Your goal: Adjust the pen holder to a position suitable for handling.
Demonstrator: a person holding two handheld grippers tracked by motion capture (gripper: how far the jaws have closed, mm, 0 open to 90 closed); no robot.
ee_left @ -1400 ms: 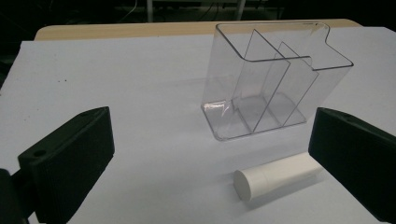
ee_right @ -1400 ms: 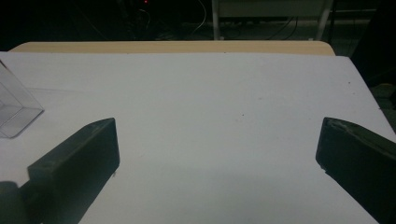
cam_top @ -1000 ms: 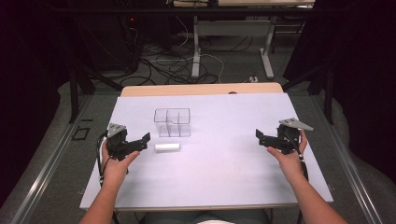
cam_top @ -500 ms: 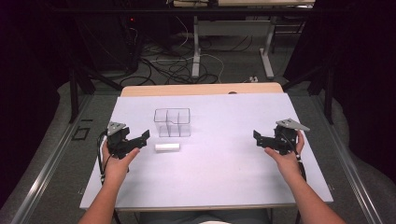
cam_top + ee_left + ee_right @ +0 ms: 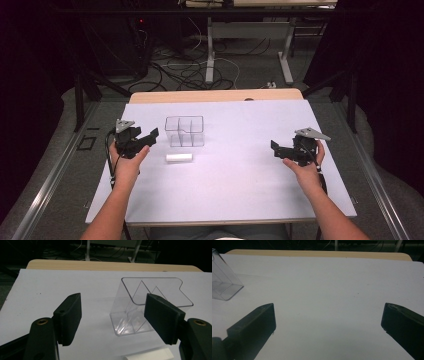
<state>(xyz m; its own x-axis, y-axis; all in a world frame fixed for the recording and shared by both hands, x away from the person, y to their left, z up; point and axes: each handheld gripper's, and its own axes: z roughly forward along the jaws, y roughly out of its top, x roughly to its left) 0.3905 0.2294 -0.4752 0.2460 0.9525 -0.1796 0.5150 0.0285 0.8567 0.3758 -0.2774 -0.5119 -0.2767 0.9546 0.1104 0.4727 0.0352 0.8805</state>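
Observation:
A clear plastic box [image 5: 185, 131] with several compartments stands on the white table top [image 5: 240, 175]. A small white cylinder [image 5: 179, 158] lies just in front of it. My left gripper [image 5: 149, 137] hovers left of the box and points toward it. Its jaws have just been closing and nothing is between them. In the left gripper view the box [image 5: 125, 320] and an end of the cylinder [image 5: 150, 355] lie beyond the left gripper [image 5: 113, 300]. My right gripper [image 5: 276, 149] is held at the table's right, wide open and empty, as the right gripper view [image 5: 329, 307] shows.
A wooden table edge [image 5: 215, 95] shows beyond the white sheet. Past it are desk legs and cables on the floor [image 5: 200, 65]. In the right gripper view a corner of the box [image 5: 223, 282] sits far left.
The left gripper has lifted a little and drifted toward the box, and its jaws stand narrower than before. The right gripper has kept its place.

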